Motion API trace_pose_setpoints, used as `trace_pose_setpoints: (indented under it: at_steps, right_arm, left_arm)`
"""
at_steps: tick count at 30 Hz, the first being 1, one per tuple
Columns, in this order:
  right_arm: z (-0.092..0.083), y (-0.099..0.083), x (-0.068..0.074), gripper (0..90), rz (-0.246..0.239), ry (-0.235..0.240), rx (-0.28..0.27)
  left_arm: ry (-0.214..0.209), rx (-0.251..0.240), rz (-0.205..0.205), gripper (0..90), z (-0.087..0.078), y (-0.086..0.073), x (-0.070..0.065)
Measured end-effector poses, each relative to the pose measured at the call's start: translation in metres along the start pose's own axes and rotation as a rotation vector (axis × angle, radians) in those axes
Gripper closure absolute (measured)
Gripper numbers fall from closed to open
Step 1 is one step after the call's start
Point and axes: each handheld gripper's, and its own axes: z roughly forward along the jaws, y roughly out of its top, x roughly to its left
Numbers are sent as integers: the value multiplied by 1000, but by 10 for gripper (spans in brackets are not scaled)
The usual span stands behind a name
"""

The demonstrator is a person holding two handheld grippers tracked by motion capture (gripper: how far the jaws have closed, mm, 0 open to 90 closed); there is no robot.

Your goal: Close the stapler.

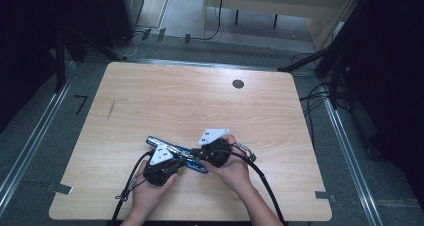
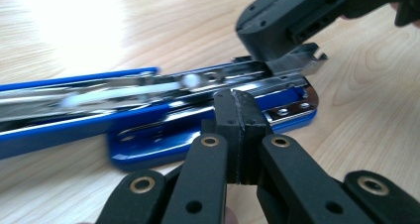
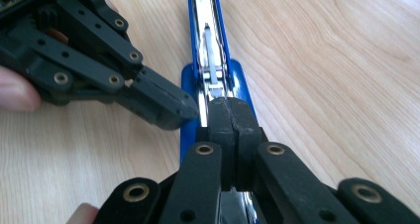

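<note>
A long blue stapler with a chrome staple channel lies on the wooden table near its front edge. My left gripper is shut, pads together with nothing between them. In the left gripper view its tips rest right against the stapler's blue base and chrome rail. My right gripper is shut too, also holding nothing. In the right gripper view its tips sit over the chrome channel of the stapler, with the left gripper's tip just beside them.
A round dark hole sits near the table's far edge and a dark streak marks its left side. Cables trail from both grippers toward the front edge. Dark stands and cables ring the table on the floor.
</note>
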Motion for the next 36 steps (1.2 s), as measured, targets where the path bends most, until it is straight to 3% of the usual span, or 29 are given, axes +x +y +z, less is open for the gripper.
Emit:
trace_pose_setpoints:
  at_steps: [7,16,20,29,36]
  right_arm:
    - [9,14,3,900,3,10,-10]
    - [28,34,10,900,-26,23,-4]
    - [38,40,11,900,-24,23,6]
    - [54,48,9,900,-29,5,26]
    - [62,52,9,900,-31,-2,34]
  left_arm:
    - [74,-4,-26,900,-19,-4,26]
    - [127,12,-80,900,-24,-11,48]
    - [151,31,-84,900,-22,-12,50]
    - [155,65,-129,900,-20,-11,56]
    - [185,60,-139,900,-18,-10,56]
